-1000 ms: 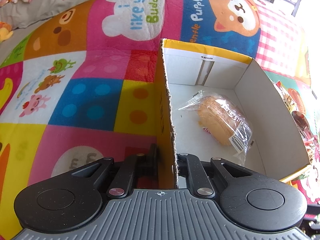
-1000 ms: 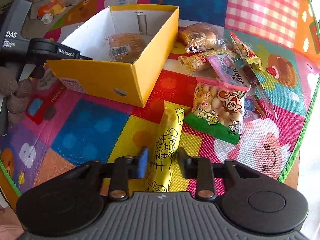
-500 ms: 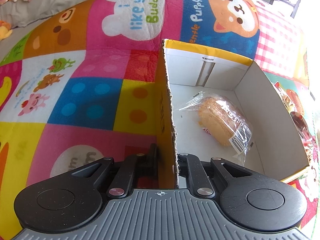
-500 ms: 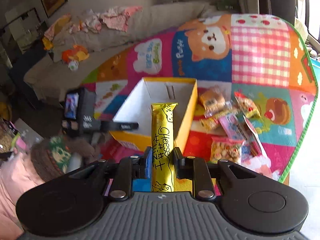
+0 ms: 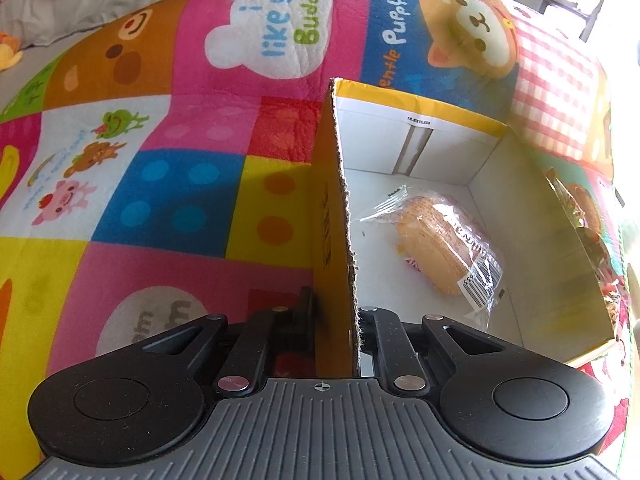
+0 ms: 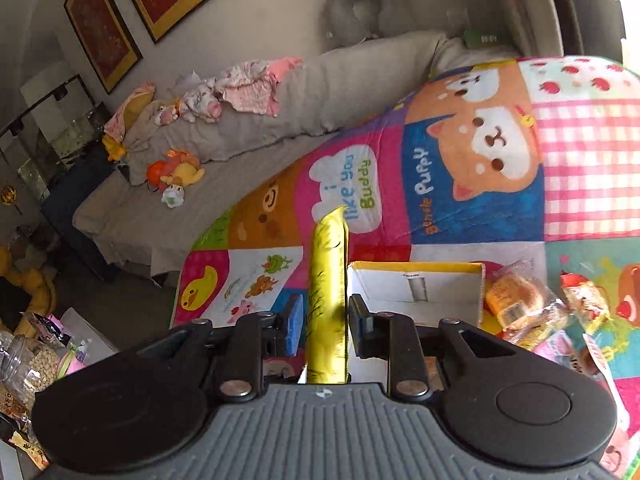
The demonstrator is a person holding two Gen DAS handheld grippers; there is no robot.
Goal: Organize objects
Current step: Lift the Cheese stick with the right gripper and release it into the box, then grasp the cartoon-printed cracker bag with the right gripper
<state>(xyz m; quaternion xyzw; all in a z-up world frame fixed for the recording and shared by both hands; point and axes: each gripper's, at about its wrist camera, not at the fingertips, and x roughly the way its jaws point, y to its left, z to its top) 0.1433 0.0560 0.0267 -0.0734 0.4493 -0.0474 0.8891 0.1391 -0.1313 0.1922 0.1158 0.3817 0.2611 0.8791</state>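
Observation:
A yellow cardboard box (image 5: pixel 338 216) with a white inside stands on the colourful play mat. My left gripper (image 5: pixel 336 314) is shut on its near left wall. A wrapped bread bun (image 5: pixel 436 244) lies inside the box. My right gripper (image 6: pixel 325 316) is shut on a long yellow cheese snack stick (image 6: pixel 328 280) and holds it upright in the air, above the near end of the box (image 6: pixel 416 280). The stick's lower end is hidden behind the gripper body.
Several snack packets (image 6: pixel 536 312) lie on the mat to the right of the box; some show past its right wall (image 5: pixel 580 216). A grey sofa (image 6: pixel 280 120) with clothes and soft toys stands behind the mat. Jars (image 6: pixel 24 368) stand at far left.
My right gripper has closed on the cheese stick, lifted it off the mat and carried it up and toward the box, tilting the view upward. The left gripper has kept its hold on the box wall.

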